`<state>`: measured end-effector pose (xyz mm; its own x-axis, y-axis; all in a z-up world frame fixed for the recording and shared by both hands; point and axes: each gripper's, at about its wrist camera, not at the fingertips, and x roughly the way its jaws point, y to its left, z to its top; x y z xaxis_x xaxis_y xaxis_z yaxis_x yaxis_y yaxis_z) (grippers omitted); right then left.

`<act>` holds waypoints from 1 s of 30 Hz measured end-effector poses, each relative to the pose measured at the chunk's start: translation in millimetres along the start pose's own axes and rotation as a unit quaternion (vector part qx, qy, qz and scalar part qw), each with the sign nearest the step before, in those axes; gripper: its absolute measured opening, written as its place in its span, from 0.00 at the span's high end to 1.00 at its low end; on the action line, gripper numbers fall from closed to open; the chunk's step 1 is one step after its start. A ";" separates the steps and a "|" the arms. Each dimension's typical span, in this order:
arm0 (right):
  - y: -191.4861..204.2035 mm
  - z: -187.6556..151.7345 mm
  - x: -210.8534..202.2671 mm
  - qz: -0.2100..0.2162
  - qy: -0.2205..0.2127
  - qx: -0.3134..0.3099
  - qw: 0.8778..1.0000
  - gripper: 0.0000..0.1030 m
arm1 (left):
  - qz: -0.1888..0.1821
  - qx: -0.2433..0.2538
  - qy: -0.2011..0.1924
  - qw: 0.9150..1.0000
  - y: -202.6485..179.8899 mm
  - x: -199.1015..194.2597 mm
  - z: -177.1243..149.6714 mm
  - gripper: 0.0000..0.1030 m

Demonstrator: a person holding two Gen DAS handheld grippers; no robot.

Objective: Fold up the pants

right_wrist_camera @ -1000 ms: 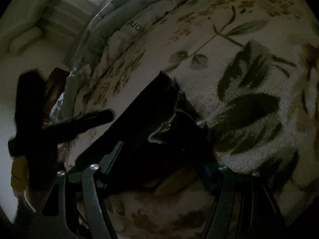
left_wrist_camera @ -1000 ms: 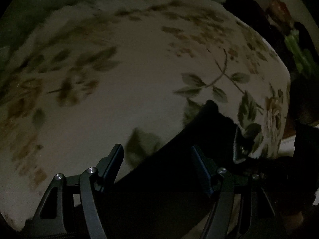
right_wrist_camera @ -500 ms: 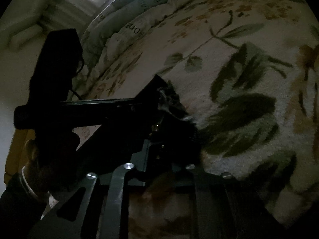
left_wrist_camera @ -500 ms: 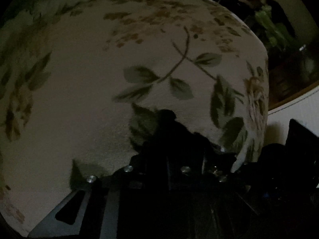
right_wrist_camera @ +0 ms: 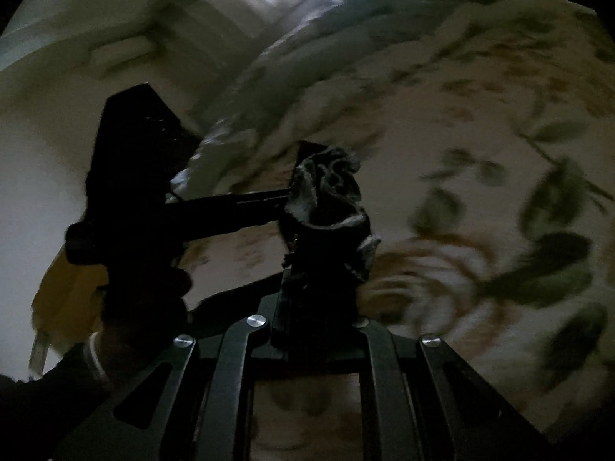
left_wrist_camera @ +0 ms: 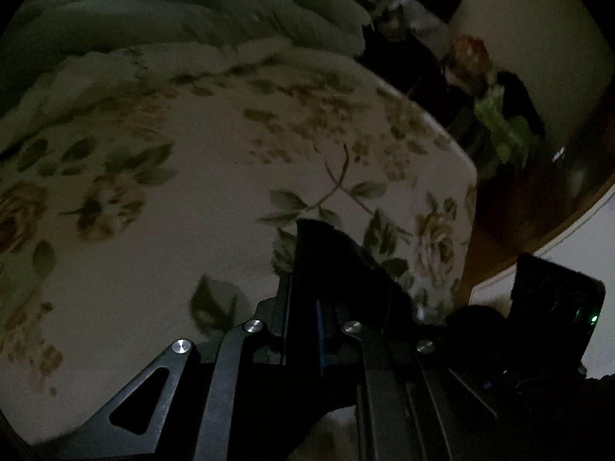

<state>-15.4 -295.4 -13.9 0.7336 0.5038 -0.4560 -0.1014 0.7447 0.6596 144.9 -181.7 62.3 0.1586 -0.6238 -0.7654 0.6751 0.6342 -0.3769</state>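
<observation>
The room is dim. The black pants are pinched at an edge in my left gripper, whose jaws are shut on the cloth above the floral bed cover. My right gripper is also shut on a bunched bit of the black pants, with a paler lining showing, lifted off the floral bed cover. The left gripper's body and the hand holding it show at the left of the right wrist view, its fingers reaching to the same bunch of cloth.
A rumpled pale quilt lies along the far side of the bed. The bed's right edge drops off to dark furniture, an orange and green object and a white wall. The right gripper's body sits at lower right.
Both grippers have closed on the pants' edge, having been open a second ago, and have lifted it off the bed. The right wrist view is now blurred from motion.
</observation>
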 end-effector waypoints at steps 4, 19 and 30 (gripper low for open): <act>31.9 -2.7 11.9 0.037 0.016 -0.028 0.999 0.87 | 0.000 -0.028 -0.032 0.999 14.7 -38.7 -15.6 0.92; 94.8 -27.4 87.5 0.081 0.114 -0.102 0.985 0.87 | 0.020 -0.158 -0.074 0.984 92.6 -90.6 -95.0 0.94; 102.9 -54.3 135.0 0.073 0.187 -0.122 0.972 0.85 | 0.047 -0.243 -0.061 0.967 137.3 -81.9 -150.3 0.94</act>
<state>36.7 -127.0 -40.0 0.4076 0.7023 -0.5836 -0.3762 0.7115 0.5935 116.2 25.1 -5.2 0.3058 -0.5838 -0.7521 0.2394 0.8117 -0.5328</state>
